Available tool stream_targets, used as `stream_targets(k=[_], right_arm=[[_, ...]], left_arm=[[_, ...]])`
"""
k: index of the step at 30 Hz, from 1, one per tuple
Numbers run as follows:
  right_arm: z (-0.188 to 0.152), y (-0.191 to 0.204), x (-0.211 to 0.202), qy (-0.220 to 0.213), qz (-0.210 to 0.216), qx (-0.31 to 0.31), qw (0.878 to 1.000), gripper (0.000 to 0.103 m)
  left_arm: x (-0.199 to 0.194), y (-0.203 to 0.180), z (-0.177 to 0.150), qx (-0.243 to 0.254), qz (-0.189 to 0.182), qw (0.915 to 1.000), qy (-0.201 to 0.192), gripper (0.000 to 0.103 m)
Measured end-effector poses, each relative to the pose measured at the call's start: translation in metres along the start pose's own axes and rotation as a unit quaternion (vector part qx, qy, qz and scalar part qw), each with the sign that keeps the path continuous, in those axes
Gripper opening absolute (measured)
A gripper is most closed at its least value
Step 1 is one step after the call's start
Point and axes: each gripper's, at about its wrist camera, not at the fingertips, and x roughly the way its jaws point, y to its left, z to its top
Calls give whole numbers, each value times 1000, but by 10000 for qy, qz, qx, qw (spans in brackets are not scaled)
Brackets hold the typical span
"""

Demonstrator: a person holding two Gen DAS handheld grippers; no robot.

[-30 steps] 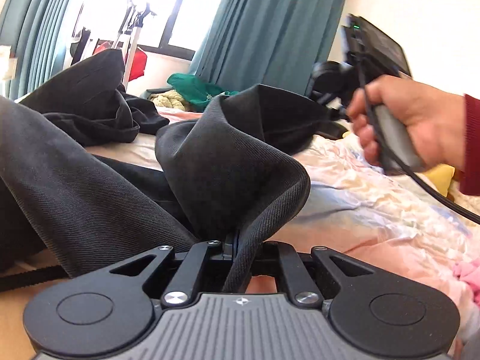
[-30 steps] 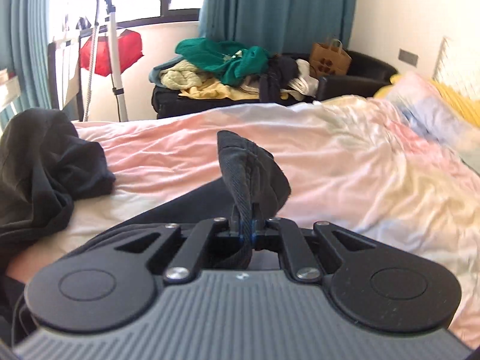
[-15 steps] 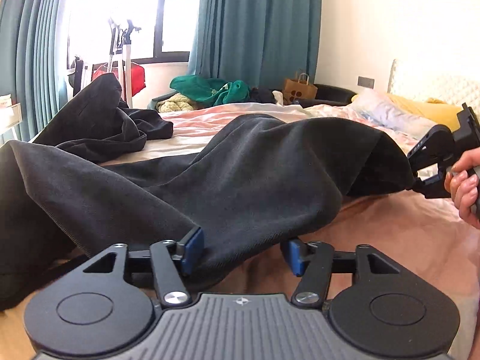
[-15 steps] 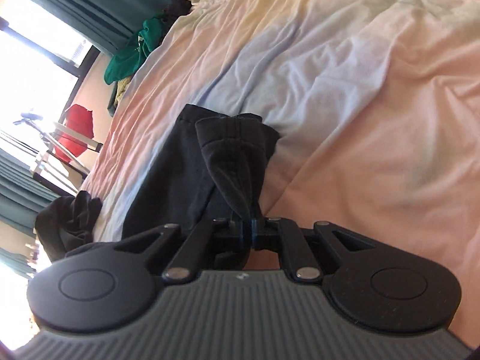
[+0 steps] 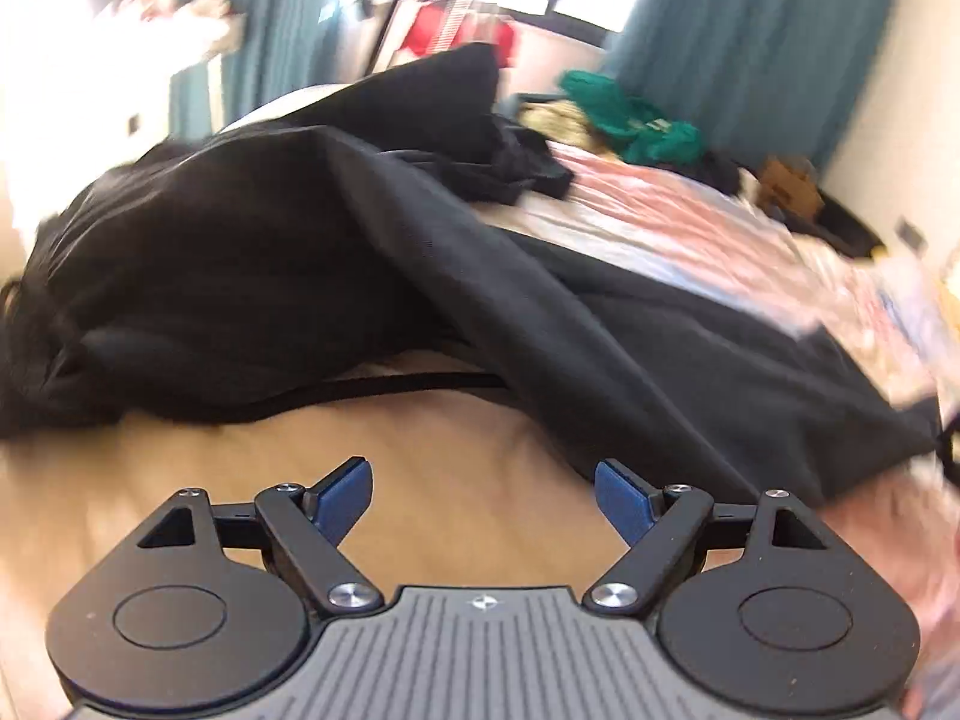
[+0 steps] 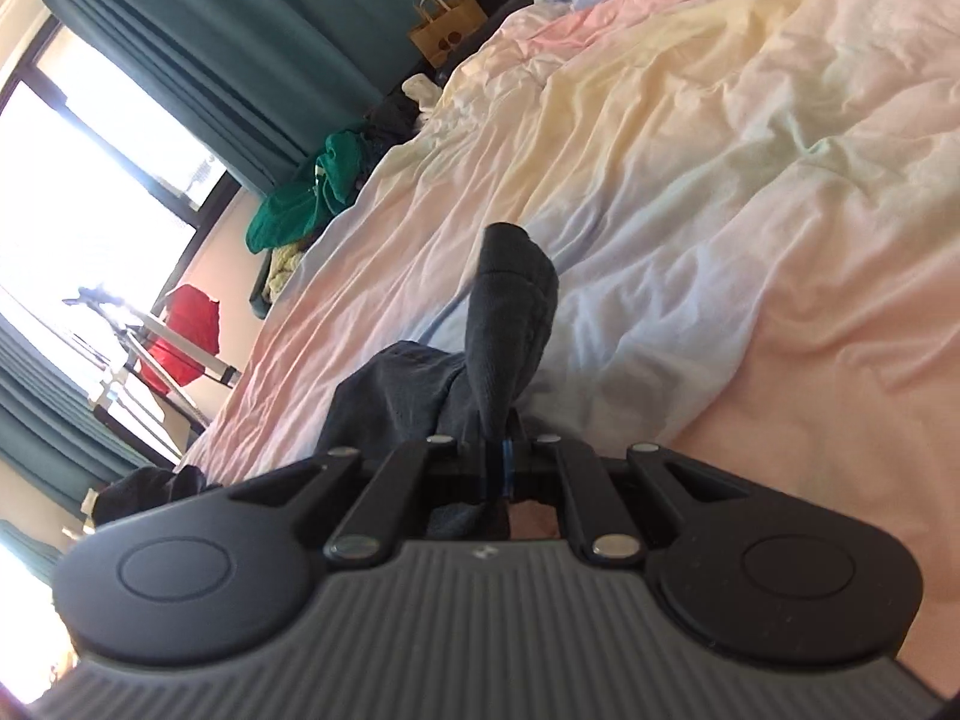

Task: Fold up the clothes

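A dark grey garment (image 5: pixel 600 324) lies spread over the bed, its folded band running toward the lower right in the left wrist view. My left gripper (image 5: pixel 483 495) hovers just short of it, jaws opening wide, with only bare sheet between the blue pads (image 5: pixel 345 495). A heap of black clothes (image 5: pixel 198 276) sits to the left. In the right wrist view my right gripper (image 6: pixel 499 468) is shut on a bunched corner of the dark grey garment (image 6: pixel 507 324), which stands up above the fingers.
The pastel sheet of the bed (image 6: pixel 750 210) stretches ahead and right. At the far end lie green clothes (image 6: pixel 300 204) and a brown paper bag (image 6: pixel 447 30). A red object on a stand (image 6: pixel 186 336) stands by the window with teal curtains (image 6: pixel 252 42).
My left gripper let go of the garment, opened wide and drew back and leftward. The right gripper rolled and dropped toward the sheet, still holding its corner.
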Motion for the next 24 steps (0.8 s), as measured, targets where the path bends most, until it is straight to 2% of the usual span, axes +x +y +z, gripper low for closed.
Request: stream_targets(k=[1,2,4,5,7,9,10,14,16,17,20,24], right_arm=[[1,-5,2,-15,19,156,9999,8],[2,-8,4,-19,18,261,9997,8],[3,-14,8,-32,16,442,9990,8],[3,-14,10,-58,18,434,9990,8],[4,-11,13,-124,-3,384,9992,8],[4,-8,15,-183,-9,371,9991,8],[3,-8,17,-215,-14,374,9991,8],[1,-7,23,-270,-99,379,9989,8],[0,-9,24,-272,-132,397,9988,8],[0,-10,24,-274,-138,415,9987,8],[0,-11,22,-346,-144,401,9985,8],[4,-13,15,-553,105,523,9970,7]], left_arm=[[1,23,7,-688,3,9976,-17,83],[3,45,14,-1374,6,9905,-33,84],[6,83,6,-2527,-55,9675,-120,84],[7,102,1,-3089,-86,9509,-163,83],[11,141,-7,-4179,-147,9081,-248,70],[6,160,-19,-4826,-209,8735,-598,58],[4,166,-21,-5006,-184,8625,-719,54],[-2,176,-20,-5301,-81,8421,-986,41],[-8,176,-18,-5368,-24,8372,-1048,24],[-11,176,-17,-5380,-2,8361,-1070,21],[-34,167,-9,-5229,122,8445,-1148,14],[-93,167,10,-4785,345,8613,-1673,11]])
